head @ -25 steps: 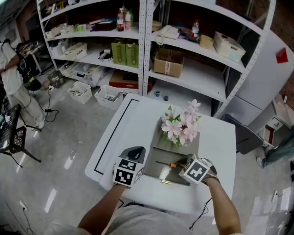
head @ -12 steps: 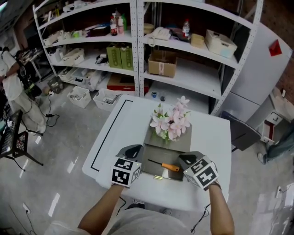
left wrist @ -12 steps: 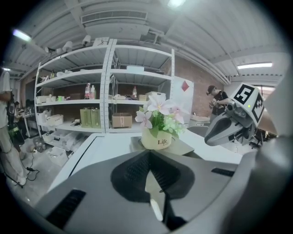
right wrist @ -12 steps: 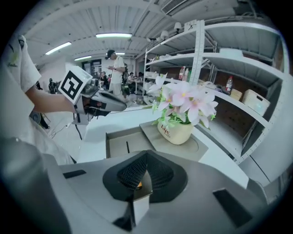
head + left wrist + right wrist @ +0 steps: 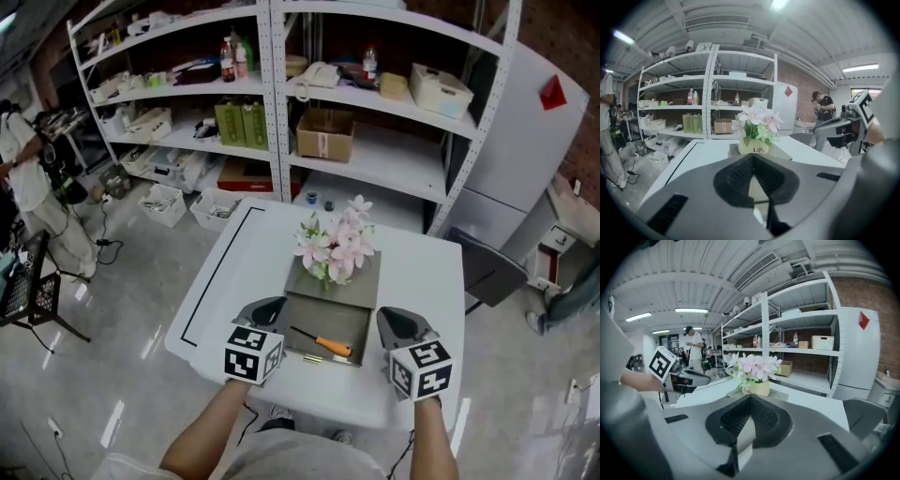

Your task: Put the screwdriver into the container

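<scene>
We see pink flowers (image 5: 330, 246) in a cream pot, and a white table (image 5: 427, 281) edged by a black line. Behind, white shelving (image 5: 277, 112) holds a cardboard box (image 5: 324, 136) and green cartons (image 5: 241, 123). A person (image 5: 26, 183) stands far left.

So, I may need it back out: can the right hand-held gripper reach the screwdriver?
Probably yes: the screwdriver lies uncovered in the open container, the right hand-held gripper beside it, the flowers farther back. Its shut jaws must open first.
</scene>
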Motion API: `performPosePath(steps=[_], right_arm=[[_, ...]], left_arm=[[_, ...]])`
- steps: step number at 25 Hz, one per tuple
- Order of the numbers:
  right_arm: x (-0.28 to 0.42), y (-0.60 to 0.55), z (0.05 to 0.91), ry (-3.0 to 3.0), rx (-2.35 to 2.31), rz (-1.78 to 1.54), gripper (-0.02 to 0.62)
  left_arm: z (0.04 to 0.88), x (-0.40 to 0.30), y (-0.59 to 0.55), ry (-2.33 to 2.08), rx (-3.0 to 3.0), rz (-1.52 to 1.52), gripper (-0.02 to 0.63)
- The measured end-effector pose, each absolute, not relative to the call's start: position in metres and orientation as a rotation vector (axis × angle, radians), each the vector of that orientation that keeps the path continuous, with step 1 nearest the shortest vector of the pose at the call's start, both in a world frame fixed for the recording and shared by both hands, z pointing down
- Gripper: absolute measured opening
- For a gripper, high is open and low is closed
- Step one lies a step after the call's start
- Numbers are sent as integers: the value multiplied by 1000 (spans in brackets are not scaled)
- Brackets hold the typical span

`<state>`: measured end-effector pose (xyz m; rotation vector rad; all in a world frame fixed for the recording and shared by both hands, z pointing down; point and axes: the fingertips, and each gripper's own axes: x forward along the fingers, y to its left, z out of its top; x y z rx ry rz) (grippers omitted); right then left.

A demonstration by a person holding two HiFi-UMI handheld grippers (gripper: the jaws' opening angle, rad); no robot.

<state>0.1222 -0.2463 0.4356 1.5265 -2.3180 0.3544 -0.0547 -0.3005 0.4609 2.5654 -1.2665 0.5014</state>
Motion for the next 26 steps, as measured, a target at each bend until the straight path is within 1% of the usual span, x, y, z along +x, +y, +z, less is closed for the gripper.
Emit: performPosePath(steps=[6,26], right_arm=[[139,-240,422,-2339,1677,316,5],[139,-240,424,-2343,1662,306,5]], left_arm=[[458,-50,-296,-1289,2564,490,3],[460,-51,-293,-1311,2551,499,3]])
